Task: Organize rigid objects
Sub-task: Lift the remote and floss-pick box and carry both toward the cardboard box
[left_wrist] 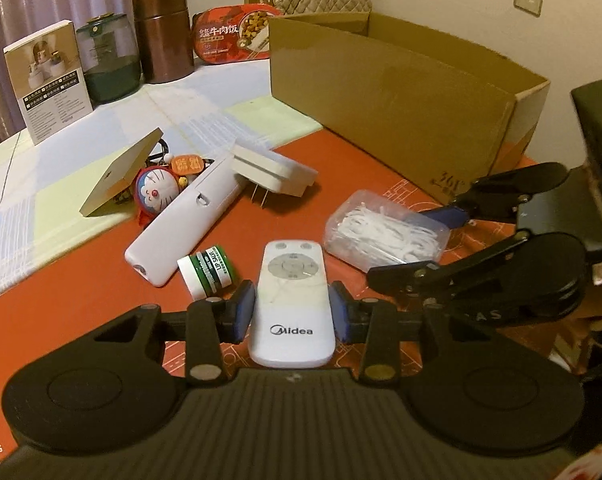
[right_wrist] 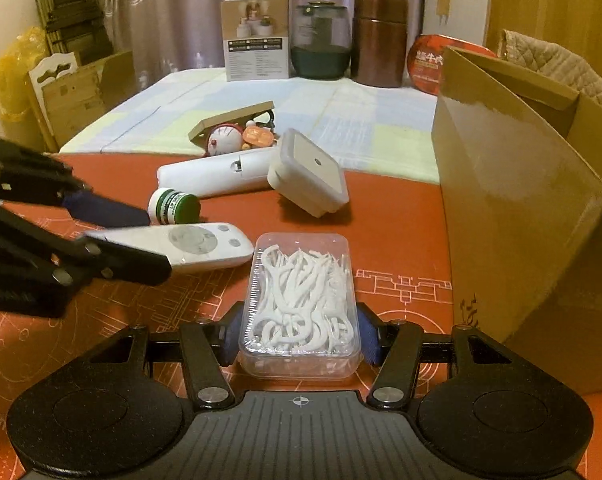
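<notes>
My left gripper (left_wrist: pixel 292 312) is shut on a white Midea remote (left_wrist: pixel 291 280), its blue pads against both sides; the remote also shows in the right wrist view (right_wrist: pixel 197 246). My right gripper (right_wrist: pixel 299 338) is shut on a clear box of white floss picks (right_wrist: pixel 299 300), also in the left wrist view (left_wrist: pixel 385 230). Both rest on the red mat (left_wrist: pixel 81 300). An open cardboard box (left_wrist: pixel 401 100) stands to the right (right_wrist: pixel 521 200).
On the mat lie a green lip-salve tub (left_wrist: pixel 207 272), a long white remote (left_wrist: pixel 185 224), a white plug adapter (left_wrist: pixel 273 168), a Doraemon charm (left_wrist: pixel 155 194) and a tan square lid (left_wrist: pixel 119 172). Jars (left_wrist: pixel 165 32), a carton (left_wrist: pixel 47 80) and a red food bowl (left_wrist: pixel 233 32) stand behind.
</notes>
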